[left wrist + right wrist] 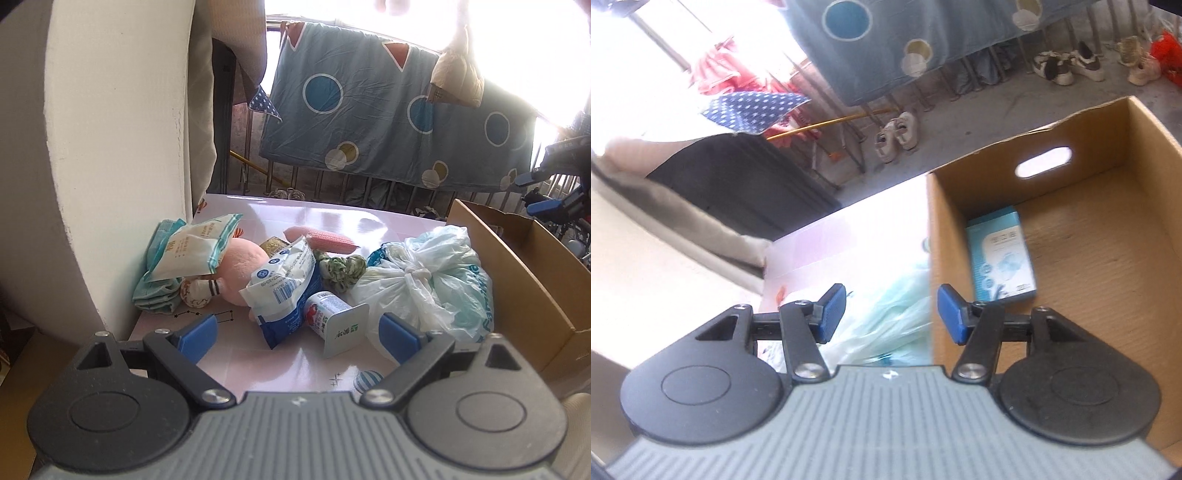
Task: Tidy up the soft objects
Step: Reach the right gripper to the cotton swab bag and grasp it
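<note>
My left gripper (299, 334) and right gripper (890, 314) both gape empty; grabbing into the heap risks knocking the small white yogurt cup (334, 317) off the glossy pink table (332, 221).

Black claw (299, 334) (blue pads), grey body.

Glaring window light (517, 44) behind a patterned blue sheet (388, 110) draped over railings; shoes (897, 134) scattered across grey concrete floor (979, 122).

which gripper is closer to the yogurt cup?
Left. The left gripper hovers open just short of the yogurt cup; the right gripper is over the cardboard box edge.
</note>
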Available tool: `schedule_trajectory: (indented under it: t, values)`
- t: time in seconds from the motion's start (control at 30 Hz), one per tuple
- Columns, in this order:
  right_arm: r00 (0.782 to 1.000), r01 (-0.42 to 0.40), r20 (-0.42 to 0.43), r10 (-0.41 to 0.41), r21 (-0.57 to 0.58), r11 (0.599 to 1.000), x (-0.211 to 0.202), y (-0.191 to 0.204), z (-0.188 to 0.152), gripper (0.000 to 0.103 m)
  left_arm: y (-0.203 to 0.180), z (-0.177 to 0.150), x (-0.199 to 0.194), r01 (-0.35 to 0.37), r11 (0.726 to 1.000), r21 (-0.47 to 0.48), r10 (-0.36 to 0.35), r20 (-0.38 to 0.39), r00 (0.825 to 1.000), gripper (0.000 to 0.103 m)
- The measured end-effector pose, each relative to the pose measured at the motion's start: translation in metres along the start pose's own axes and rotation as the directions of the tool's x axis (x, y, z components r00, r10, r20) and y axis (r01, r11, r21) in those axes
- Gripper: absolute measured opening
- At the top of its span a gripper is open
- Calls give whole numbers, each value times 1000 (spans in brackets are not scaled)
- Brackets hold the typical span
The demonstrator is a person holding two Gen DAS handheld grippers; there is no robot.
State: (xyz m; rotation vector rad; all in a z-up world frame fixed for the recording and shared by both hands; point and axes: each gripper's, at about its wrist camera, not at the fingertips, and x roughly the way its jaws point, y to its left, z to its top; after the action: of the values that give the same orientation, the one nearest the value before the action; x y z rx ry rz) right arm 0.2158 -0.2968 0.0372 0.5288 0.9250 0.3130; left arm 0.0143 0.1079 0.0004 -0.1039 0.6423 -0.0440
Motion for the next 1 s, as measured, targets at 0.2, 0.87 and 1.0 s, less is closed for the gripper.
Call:
schedule_trajectory:
  t: [0.2, 0.87, 1.0]
  values:
    - [983, -160, -111, 145, -133, 978, 28, 87, -19, 55, 21, -6, -8, -65, 997, -46, 65, 2, 998, 95]
    - [844, -457, -457, 280, -342, 821, 250, 262, -52, 65, 115, 31, 82, -125, 888, -443, 107, -64, 992, 69]
    - [840, -461, -458, 291, -318, 829, 297, 268, -43, 65, 128, 36, 101, -103, 863, -494, 77, -72, 994, 66]
